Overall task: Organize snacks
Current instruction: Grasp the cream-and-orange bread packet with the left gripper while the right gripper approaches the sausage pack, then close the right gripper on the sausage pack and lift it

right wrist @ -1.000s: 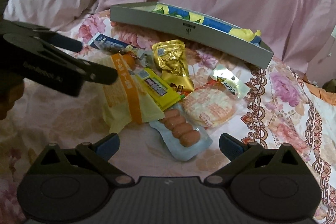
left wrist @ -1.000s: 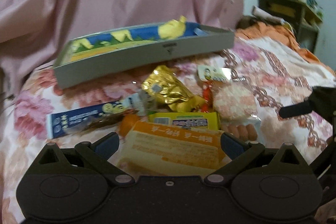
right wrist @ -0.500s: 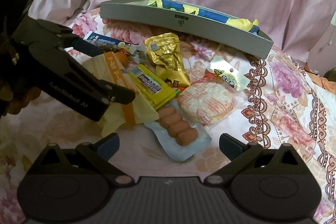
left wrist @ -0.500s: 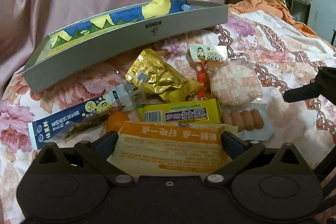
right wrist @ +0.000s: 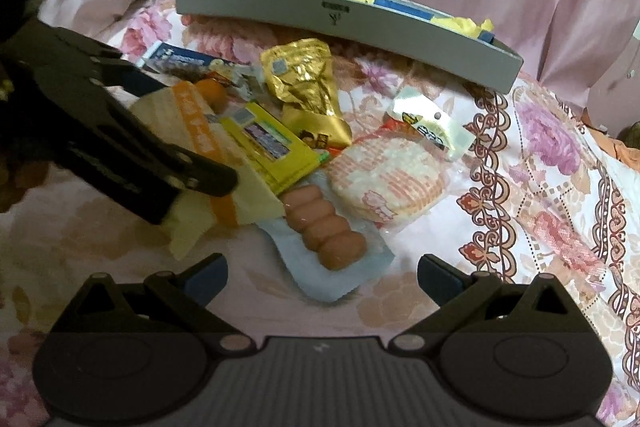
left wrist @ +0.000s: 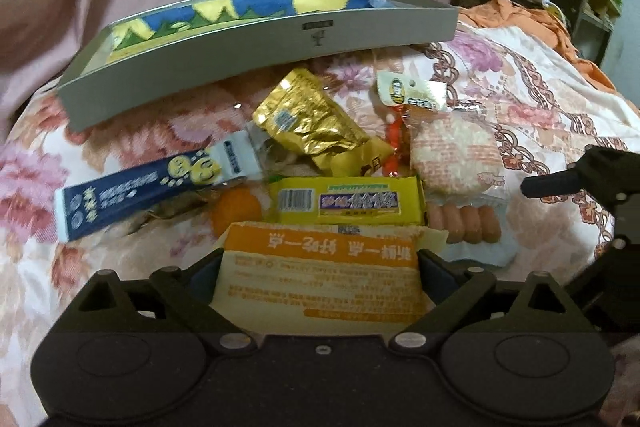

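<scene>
Our left gripper (left wrist: 320, 267) was spread wide, with the orange-and-cream snack pack (left wrist: 320, 279) lying between its fingers; we could not tell if the pads squeezed it. Just ahead lay the yellow bar (left wrist: 344, 205) and the gold pouch (left wrist: 316, 125), and past them the gray tray (left wrist: 256, 55). Our right gripper (right wrist: 322, 277) was wide open, holding nothing, with the sausage pack (right wrist: 324, 231) just ahead.

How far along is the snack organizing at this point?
Barely started: the gray tray holds no snacks. In hand: the left gripper straddles the orange-banded packet, jaws apart. Left: gold pouch, yellow bar, sausages, rice cracker; right gripper hangs open.
</scene>
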The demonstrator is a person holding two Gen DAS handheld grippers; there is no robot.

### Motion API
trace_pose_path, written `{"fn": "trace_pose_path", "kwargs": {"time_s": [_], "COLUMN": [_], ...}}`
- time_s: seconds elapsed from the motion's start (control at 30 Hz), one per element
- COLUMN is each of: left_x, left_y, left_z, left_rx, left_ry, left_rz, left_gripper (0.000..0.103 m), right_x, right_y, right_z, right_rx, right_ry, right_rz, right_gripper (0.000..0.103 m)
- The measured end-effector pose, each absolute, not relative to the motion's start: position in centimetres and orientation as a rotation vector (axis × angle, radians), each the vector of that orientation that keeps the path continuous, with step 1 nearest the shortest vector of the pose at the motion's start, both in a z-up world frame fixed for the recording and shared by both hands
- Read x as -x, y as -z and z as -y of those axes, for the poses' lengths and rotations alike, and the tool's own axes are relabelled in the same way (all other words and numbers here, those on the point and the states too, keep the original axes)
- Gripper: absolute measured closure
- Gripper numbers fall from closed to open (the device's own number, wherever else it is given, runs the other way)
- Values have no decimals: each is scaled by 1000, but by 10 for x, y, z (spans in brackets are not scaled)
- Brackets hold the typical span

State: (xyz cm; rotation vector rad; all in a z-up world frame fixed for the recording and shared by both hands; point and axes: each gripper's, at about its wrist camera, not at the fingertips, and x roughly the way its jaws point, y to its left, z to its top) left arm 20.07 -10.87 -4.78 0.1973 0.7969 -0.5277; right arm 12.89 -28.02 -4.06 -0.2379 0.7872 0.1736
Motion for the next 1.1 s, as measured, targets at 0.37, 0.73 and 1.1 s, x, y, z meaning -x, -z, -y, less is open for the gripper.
{"fn": "trace_pose_path", "kwargs": {"time_s": [0.37,0.73,1.1], "left_x": [-174,-166,-166], "left_y": [42,44,49], "left_z": [89,83,88], "left_rx": [-185,-221,-216], "left_ry": [455,465,425], "left_rz": [-848,-874,-861], "left_gripper": [7,5,8], "right_x": [-149,-137,-139], "right_y": [53,39,45], "right_z": [294,280,271], "right_rx": [166,133,160], "right_ry": [-271,-404,-395], "right_rz": [-795,-848,-804], "right_gripper": [12,40,40]}}
